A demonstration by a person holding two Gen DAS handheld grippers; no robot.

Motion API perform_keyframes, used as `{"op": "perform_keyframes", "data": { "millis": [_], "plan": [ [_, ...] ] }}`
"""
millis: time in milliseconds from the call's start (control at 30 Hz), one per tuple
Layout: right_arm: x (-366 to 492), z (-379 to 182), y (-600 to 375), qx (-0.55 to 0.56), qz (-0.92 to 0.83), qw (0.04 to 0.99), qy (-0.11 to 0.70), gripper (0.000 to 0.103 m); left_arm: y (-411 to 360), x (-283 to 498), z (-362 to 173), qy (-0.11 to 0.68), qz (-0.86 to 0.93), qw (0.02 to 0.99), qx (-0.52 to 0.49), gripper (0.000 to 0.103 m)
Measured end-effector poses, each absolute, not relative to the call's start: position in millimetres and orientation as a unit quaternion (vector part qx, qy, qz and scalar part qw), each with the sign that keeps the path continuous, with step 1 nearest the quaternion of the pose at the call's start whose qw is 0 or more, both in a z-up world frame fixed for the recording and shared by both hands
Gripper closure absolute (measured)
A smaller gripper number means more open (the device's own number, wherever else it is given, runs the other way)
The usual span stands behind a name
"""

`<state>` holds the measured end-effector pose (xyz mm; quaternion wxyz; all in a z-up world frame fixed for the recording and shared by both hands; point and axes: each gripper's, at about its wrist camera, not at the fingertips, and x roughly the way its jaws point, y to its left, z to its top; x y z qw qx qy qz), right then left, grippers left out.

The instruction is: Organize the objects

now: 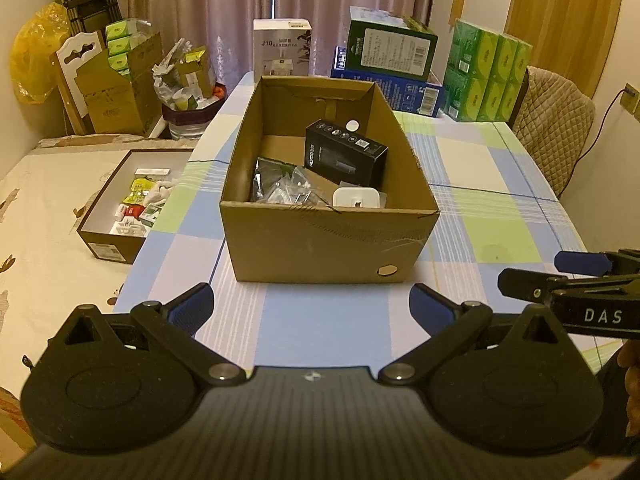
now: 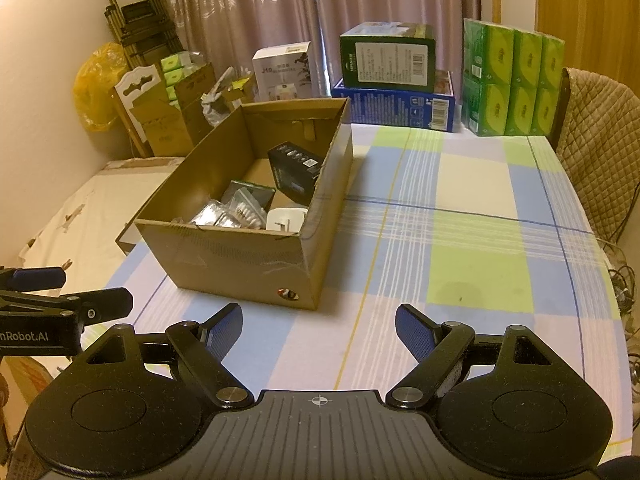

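Note:
An open cardboard box (image 1: 328, 244) (image 2: 240, 264) stands on the checked tablecloth. Inside it lie a black product box (image 1: 346, 152) (image 2: 294, 170), clear plastic packets (image 1: 286, 188) (image 2: 236, 210) and a white charger (image 1: 356, 198) (image 2: 286, 218). My left gripper (image 1: 312, 306) hangs open and empty just in front of the box's near wall. My right gripper (image 2: 319, 330) is open and empty too, near the box's front right corner. Each gripper shows at the edge of the other's view, the right one (image 1: 532, 272) and the left one (image 2: 92, 292).
At the table's far end stand a white box (image 1: 282, 50), a green box on a blue box (image 1: 390, 50) and green tissue packs (image 1: 488, 72). A padded chair (image 1: 556, 124) is at the right. Left of the table a low shoebox (image 1: 132, 204) holds small items.

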<state>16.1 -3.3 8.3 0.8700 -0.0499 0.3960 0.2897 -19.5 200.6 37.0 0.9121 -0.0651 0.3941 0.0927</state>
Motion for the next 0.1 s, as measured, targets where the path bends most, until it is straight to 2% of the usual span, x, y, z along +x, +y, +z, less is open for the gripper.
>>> {"op": "perform_keyframes", "data": {
  "millis": [100],
  "plan": [
    [16.2,7.9,-3.9,-0.049,0.289,0.870,0.396,0.022,201.7,-20.3,37.1,0.391,0.091,0.914,-0.067,0.001]
  ]
}}
